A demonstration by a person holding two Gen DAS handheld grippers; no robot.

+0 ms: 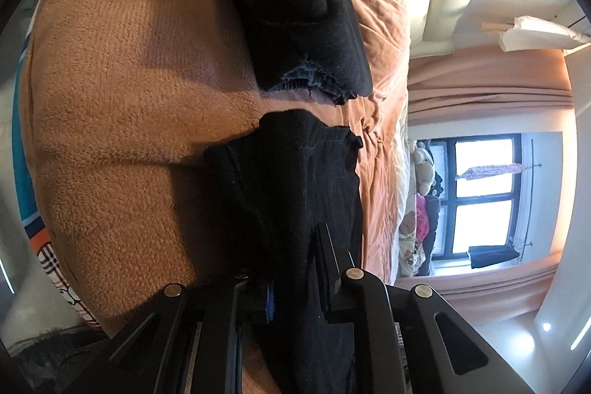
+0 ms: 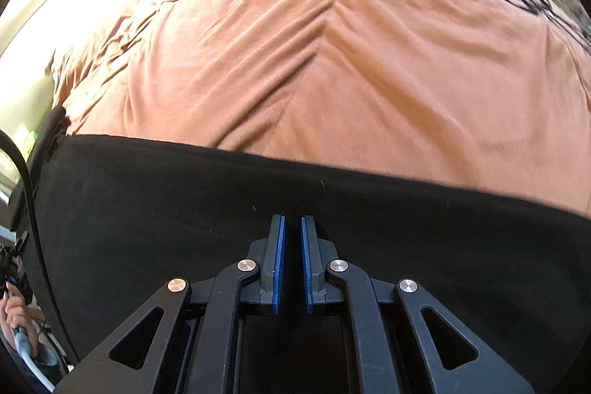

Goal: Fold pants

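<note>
The black pants show in both views. In the left wrist view my left gripper (image 1: 291, 268) is shut on a bunched end of the pants (image 1: 295, 180), which covers its left finger and hangs between the jaws. Another part of the pants (image 1: 295, 10), with a frayed hem, hangs down from the top of that view. In the right wrist view the pants (image 2: 184, 209) stretch flat across the lower part of the frame. My right gripper (image 2: 293, 228) is over them with its blue pads a narrow gap apart. Whether it pinches the cloth cannot be told.
An orange-brown blanket (image 1: 110, 98) covers the bed, and it also shows wrinkled in the right wrist view (image 2: 332, 61). A window (image 1: 480, 198), peach curtains (image 1: 487, 87) and stuffed toys (image 1: 421, 194) stand beyond the bed. A hand and a cable (image 2: 22, 172) are at the left edge.
</note>
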